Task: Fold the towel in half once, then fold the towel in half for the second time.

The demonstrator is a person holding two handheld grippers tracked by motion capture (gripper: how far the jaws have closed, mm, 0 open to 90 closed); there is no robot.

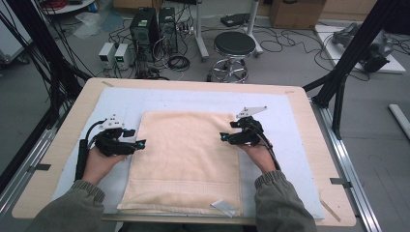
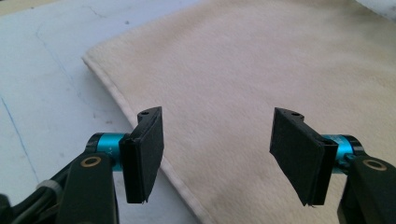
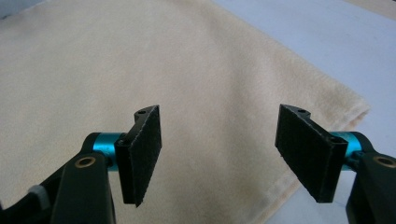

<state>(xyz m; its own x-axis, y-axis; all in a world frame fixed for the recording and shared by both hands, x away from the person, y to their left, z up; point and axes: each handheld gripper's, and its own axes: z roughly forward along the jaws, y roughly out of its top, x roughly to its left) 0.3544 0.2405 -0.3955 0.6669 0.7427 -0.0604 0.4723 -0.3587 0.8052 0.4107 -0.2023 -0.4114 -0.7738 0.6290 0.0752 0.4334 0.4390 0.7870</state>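
A pale wooden table carries a white mat; beyond it on the grey floor stand a black stool and two computer towers among cables. A cream towel lies flat on the mat, its long axis running from the person's edge toward the far side. The left gripper hovers at its left hem, the right gripper at its right hem, both with jaws spread and nothing between them. The gripper views reveal the towel's stitched border and nap; the high view adds a white label near its front corner.
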